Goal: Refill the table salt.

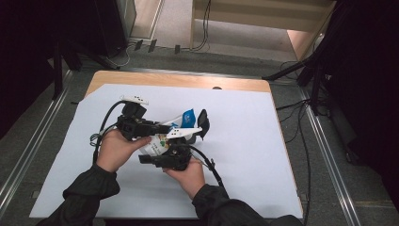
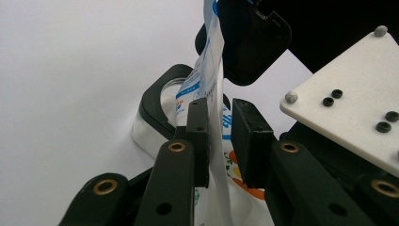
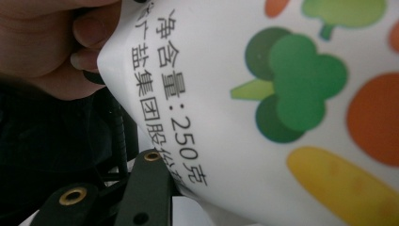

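Printed pouch [image 2: 214, 89] upright over a glass jar [image 2: 170, 96], left tongs [image 2: 219, 141] pinching it, right tongs [image 1: 186, 141] clasping its body.

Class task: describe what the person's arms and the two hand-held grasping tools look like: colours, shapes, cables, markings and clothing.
Both arms wear dark, loosely wrinkled long sleeves. The left black two-jaw tongs have flat rectangular pads on jointed bars with brass-ringed pivot holes. The right black two-jaw tongs show the same bars and brass rings. Each carries a pale plate on top, with small dark screws and grey studs. A black cable trails from each.

Both grippers [image 1: 162, 128] [image 1: 200, 125] close together, jaws narrowed.
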The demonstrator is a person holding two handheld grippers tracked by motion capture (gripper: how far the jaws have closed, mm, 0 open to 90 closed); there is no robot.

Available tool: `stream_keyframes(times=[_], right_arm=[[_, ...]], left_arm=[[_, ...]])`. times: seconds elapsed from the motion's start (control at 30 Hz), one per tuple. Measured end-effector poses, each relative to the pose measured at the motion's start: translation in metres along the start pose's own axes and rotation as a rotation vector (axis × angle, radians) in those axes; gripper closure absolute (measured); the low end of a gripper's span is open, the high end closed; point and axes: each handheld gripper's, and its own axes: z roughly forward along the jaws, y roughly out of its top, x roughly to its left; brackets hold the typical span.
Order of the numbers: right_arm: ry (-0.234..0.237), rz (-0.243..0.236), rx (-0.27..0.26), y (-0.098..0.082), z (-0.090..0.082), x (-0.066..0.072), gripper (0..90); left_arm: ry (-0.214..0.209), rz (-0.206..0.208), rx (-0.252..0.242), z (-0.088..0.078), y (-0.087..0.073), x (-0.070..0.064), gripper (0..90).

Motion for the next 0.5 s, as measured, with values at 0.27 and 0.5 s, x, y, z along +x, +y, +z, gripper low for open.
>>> stream_keyframes(times=[0.27,0.5], right_arm=[[0.003,0.003,0.0,0.0003,-0.0003,-0.0002,67.4],[0.009,0.001,0.004,0.0,0.0001,0.0001,67.4]], left_arm=[[-0.003,0.0,0.002,-0.0003,0.0003,0.0004,77.3],[0.012,0.011,0.01,-0.0016,0.0,-0.0018,76.8]])
